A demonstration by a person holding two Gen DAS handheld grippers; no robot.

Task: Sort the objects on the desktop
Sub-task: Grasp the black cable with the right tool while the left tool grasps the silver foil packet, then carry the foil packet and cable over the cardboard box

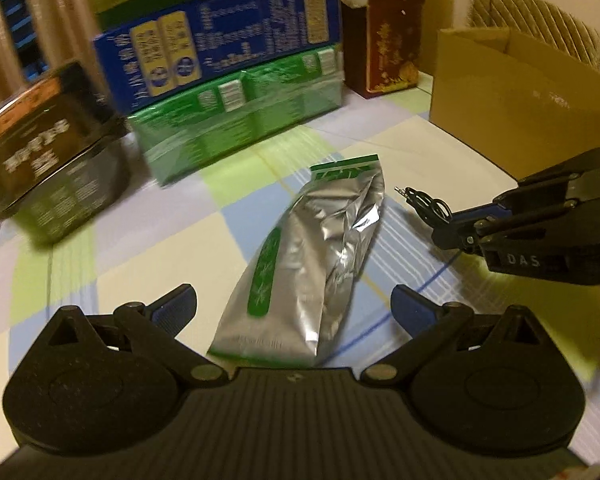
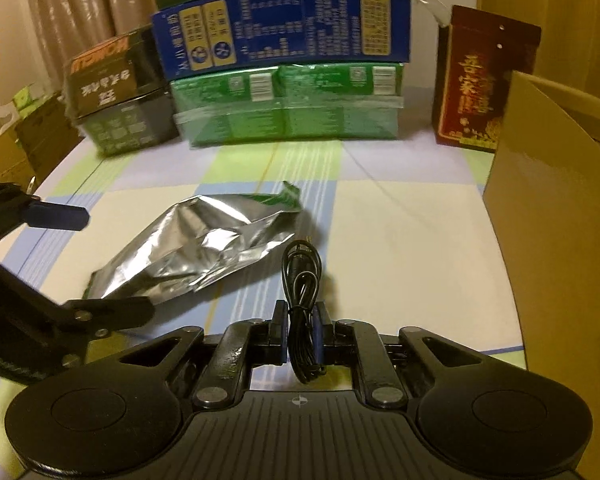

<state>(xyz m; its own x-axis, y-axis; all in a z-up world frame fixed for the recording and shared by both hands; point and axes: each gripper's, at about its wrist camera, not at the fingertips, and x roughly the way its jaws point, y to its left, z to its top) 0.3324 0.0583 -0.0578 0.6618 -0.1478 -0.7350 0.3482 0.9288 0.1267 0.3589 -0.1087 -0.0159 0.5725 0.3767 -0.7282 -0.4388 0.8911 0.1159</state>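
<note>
A silver foil pouch (image 1: 312, 264) with green label lies on the checked tablecloth, also in the right wrist view (image 2: 196, 248). My left gripper (image 1: 294, 306) is open, its jaws on either side of the pouch's near end, just above it. My right gripper (image 2: 302, 320) is shut on a coiled black cable (image 2: 302, 276), held above the cloth right of the pouch. From the left wrist view the right gripper (image 1: 444, 226) comes in from the right with the cable (image 1: 424, 204) sticking out of its tips.
An open cardboard box (image 1: 516, 108) stands at the right, also in the right wrist view (image 2: 560, 216). At the back are stacked blue and green cartons (image 2: 284, 68), a black box (image 2: 116, 96) and a red box (image 2: 480, 80).
</note>
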